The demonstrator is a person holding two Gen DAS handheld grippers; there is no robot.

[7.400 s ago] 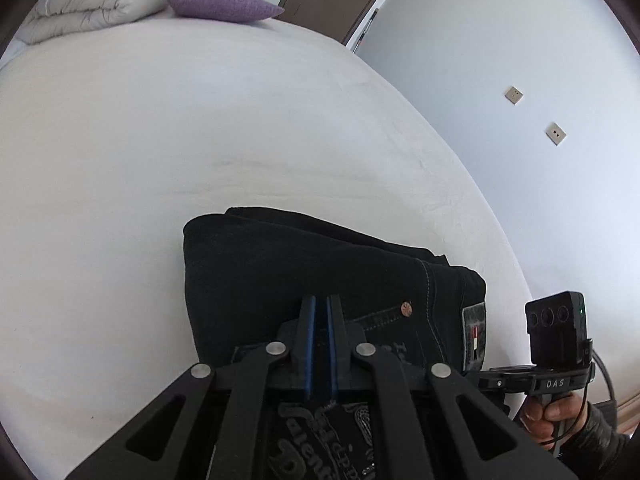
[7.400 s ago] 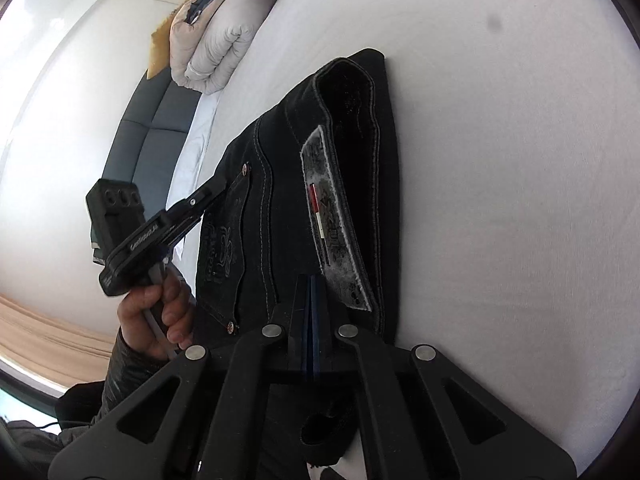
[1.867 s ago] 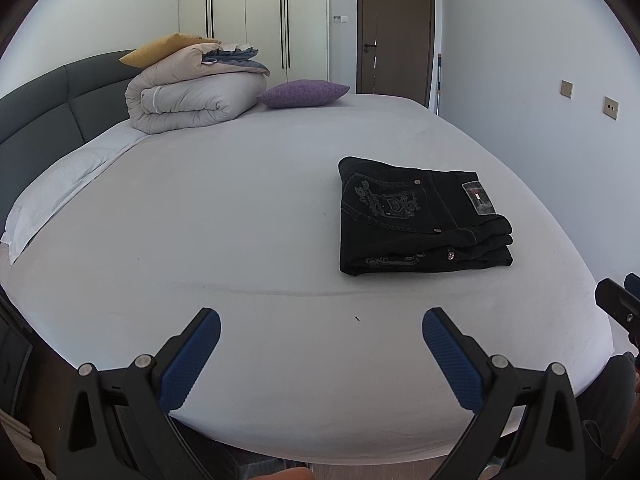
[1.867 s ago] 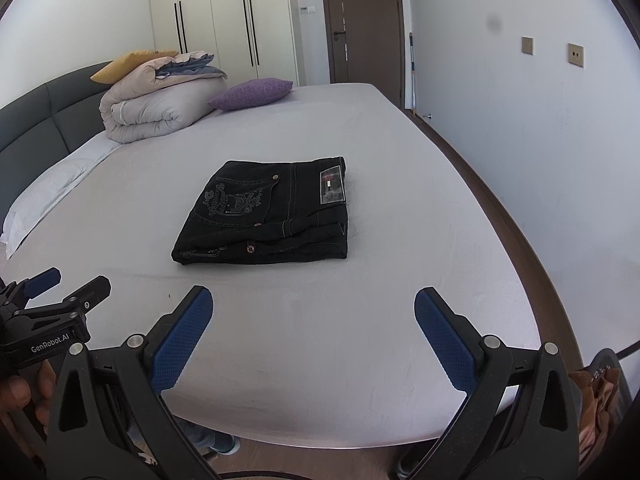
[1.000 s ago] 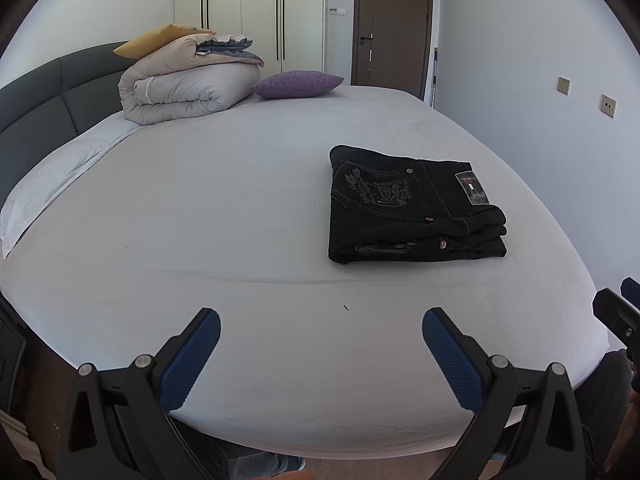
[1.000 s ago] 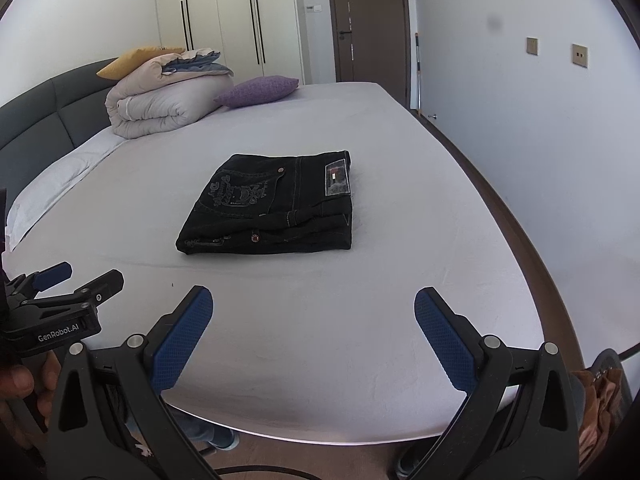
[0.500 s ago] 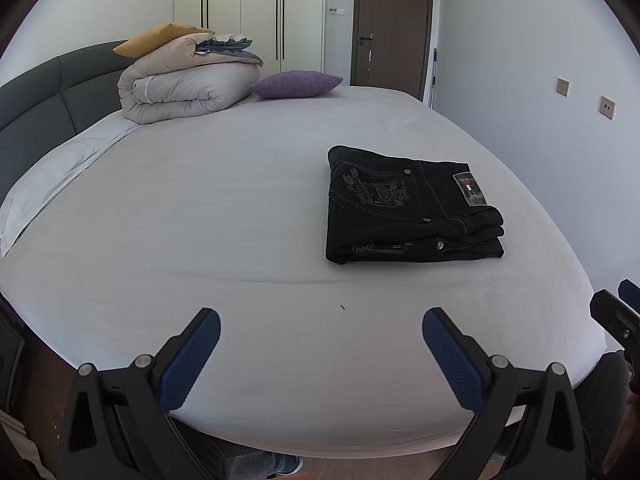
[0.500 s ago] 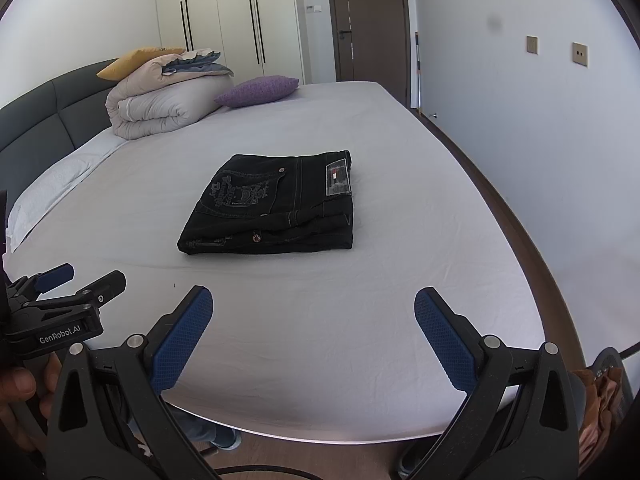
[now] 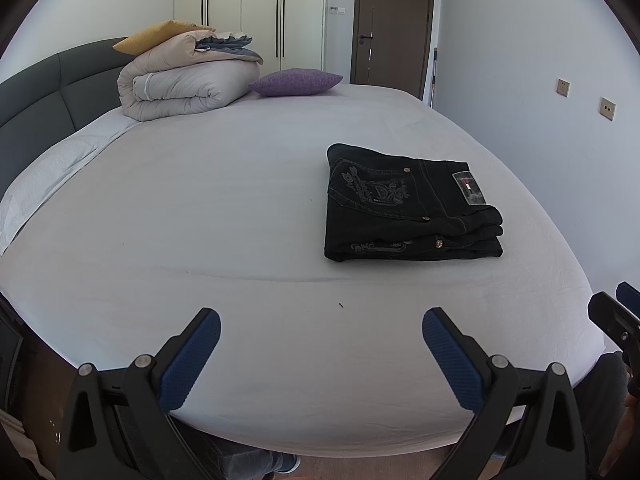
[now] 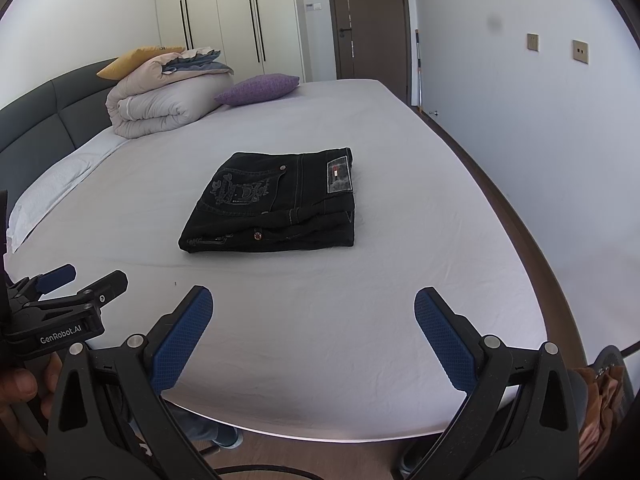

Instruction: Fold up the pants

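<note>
Black pants (image 9: pixel 408 204) (image 10: pixel 276 204) lie folded in a compact stack on the white bed (image 9: pixel 200 216) (image 10: pixel 360 300), back pocket embroidery and waist label facing up. My left gripper (image 9: pixel 320 320) is open and hangs over the bed's near edge, well short of the pants, with nothing between its blue pads (image 9: pixel 188 360). My right gripper (image 10: pixel 314 300) is open too, also back at the near edge and holding nothing. The left gripper (image 10: pixel 76 280) shows at the left of the right wrist view, held by a hand.
A rolled duvet (image 9: pixel 180 84) with a yellow cushion and a purple pillow (image 9: pixel 296 80) sit at the bed's far end by the dark headboard (image 9: pixel 36 100). Wall with switches (image 9: pixel 584 100) runs along the right; wardrobe and door stand behind.
Both grippers went from shut on the pants to open and drew far back to the bed's near edge. Over the last second the views hardly shift.
</note>
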